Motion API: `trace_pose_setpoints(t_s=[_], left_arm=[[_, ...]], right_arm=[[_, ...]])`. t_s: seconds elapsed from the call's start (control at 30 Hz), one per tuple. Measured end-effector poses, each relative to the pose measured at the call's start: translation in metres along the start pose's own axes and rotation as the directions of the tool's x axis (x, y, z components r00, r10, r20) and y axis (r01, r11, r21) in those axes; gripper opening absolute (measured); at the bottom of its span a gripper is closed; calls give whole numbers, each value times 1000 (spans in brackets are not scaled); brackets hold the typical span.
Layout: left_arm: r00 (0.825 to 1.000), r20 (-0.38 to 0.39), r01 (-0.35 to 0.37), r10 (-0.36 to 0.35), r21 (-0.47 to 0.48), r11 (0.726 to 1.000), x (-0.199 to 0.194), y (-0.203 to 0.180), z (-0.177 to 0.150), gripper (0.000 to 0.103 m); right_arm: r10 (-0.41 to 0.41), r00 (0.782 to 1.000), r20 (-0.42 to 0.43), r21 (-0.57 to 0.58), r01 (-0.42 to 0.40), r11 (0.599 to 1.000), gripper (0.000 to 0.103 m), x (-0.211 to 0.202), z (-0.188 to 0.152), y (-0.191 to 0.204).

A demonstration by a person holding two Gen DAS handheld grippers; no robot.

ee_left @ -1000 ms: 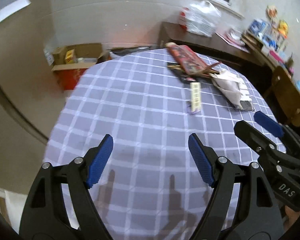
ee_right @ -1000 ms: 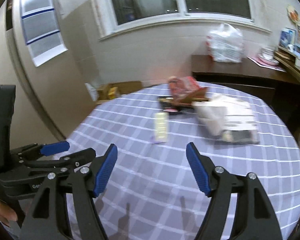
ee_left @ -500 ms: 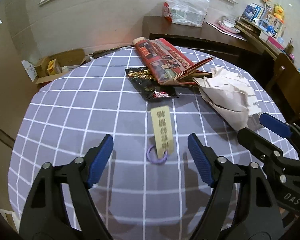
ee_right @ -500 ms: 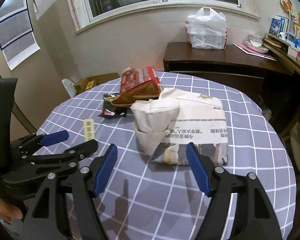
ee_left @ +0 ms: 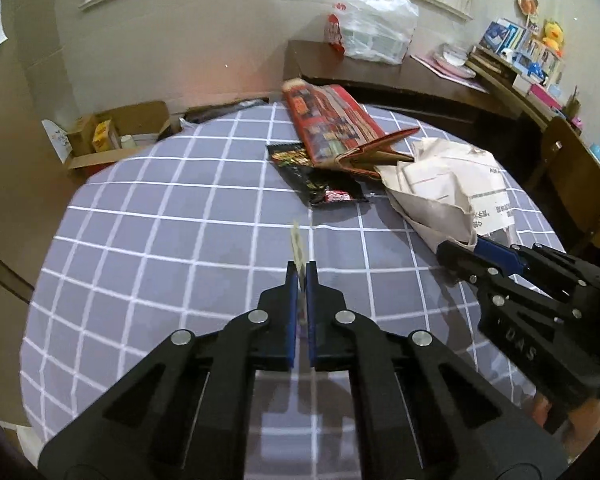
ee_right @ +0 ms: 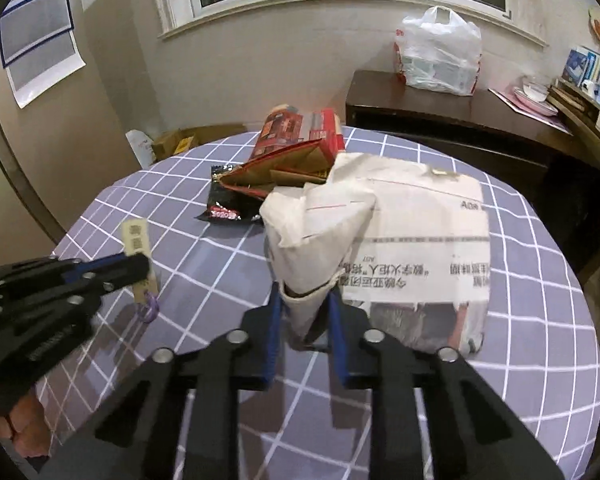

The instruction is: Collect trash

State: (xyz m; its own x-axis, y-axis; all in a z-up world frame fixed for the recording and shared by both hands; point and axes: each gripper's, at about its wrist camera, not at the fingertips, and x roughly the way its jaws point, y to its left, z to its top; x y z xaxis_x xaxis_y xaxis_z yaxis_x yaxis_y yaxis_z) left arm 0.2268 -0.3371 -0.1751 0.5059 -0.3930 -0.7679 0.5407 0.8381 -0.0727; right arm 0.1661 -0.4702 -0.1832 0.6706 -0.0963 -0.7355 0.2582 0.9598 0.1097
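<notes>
My left gripper (ee_left: 301, 270) is shut on a yellowish paper tag (ee_left: 298, 246), seen edge-on between the blue pads. In the right wrist view the same tag (ee_right: 136, 244) hangs from the left gripper (ee_right: 140, 266) with a purple ring (ee_right: 148, 312) at its lower end. My right gripper (ee_right: 305, 304) is closing, and its pads press on the near corner of a crumpled white paper bag (ee_right: 320, 232) that lies on a printed paper parcel (ee_right: 420, 268). Behind are a red paper bag (ee_right: 300, 140) and a black snack wrapper (ee_right: 228, 208).
A round table with a grey-purple checked cloth (ee_left: 160, 220) carries everything. An open cardboard box (ee_left: 116, 136) sits on the floor beyond its far left edge. A dark sideboard (ee_left: 440, 84) with a white plastic bag (ee_left: 376, 28) stands behind, and a wooden chair (ee_left: 568, 160) at the right.
Both grippers came forward and down over the table. The left one shut on the tag and lifted its end. The right one closed on the white paper bag's corner.
</notes>
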Motion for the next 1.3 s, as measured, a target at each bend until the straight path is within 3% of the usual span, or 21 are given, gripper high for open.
trace_pose_setpoints(t_s=[0.27, 0.6, 1.03, 1.3], left_arm=[[999, 48, -12, 13, -33, 999, -51, 22, -21, 4], [992, 120, -36, 46, -85, 996, -123, 59, -60, 3], [974, 166, -120, 153, -189, 975, -193, 140, -112, 3], [965, 150, -167, 217, -286, 943, -216, 206, -147, 3]], right_arm=[[78, 995, 62, 38, -81, 996, 18, -57, -18, 26], [222, 969, 112, 0, -223, 975, 18, -113, -40, 112], [364, 930, 56, -101, -358, 928, 18, -128, -59, 237], [431, 902, -22, -165, -428, 889, 18, -118, -71, 315]])
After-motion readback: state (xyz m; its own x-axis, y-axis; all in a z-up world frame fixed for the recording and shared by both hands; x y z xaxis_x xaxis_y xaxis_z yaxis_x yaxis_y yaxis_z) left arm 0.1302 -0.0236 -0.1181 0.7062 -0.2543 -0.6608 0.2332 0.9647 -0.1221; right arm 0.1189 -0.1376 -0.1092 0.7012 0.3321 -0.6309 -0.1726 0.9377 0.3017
